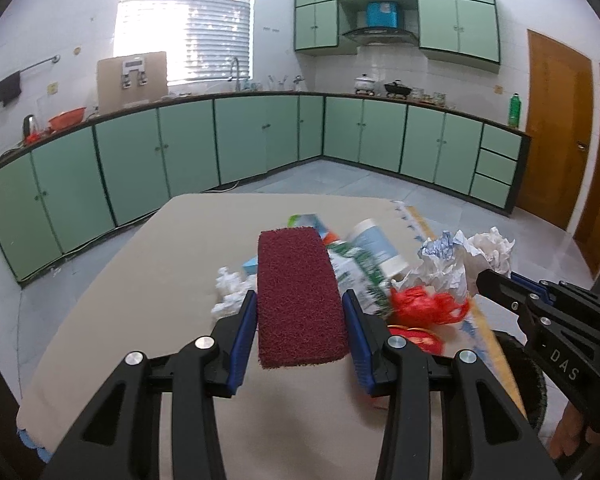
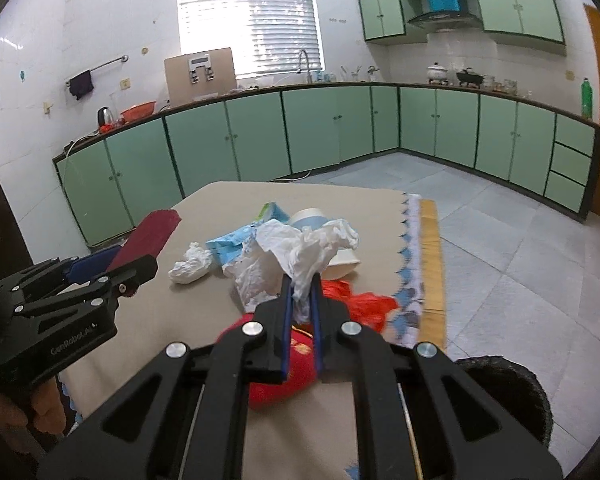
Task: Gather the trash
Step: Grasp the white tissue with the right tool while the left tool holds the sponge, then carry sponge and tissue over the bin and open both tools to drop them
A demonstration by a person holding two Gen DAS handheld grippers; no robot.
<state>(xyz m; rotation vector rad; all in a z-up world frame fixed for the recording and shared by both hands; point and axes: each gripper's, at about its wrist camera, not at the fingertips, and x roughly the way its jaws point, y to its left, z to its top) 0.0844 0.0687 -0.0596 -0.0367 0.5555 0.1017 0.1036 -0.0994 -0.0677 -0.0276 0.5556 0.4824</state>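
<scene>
left gripper (image 1: 302,316): clamped on the dark red scrub pad (image 1: 300,296), lifted above the table (image 1: 140,280)
right gripper (image 2: 300,292): pinching crumpled white tissue (image 2: 304,248), over the trash pile (image 1: 380,264) at the table's right side

L gripper (image 1: 302,312) fingers half-spread w/ load; R gripper (image 2: 301,292) fingers pinched tight.

Green kitchen cabinets (image 1: 260,136), bright blinded window (image 1: 184,24), grey-tiled floor (image 2: 500,240).
</scene>
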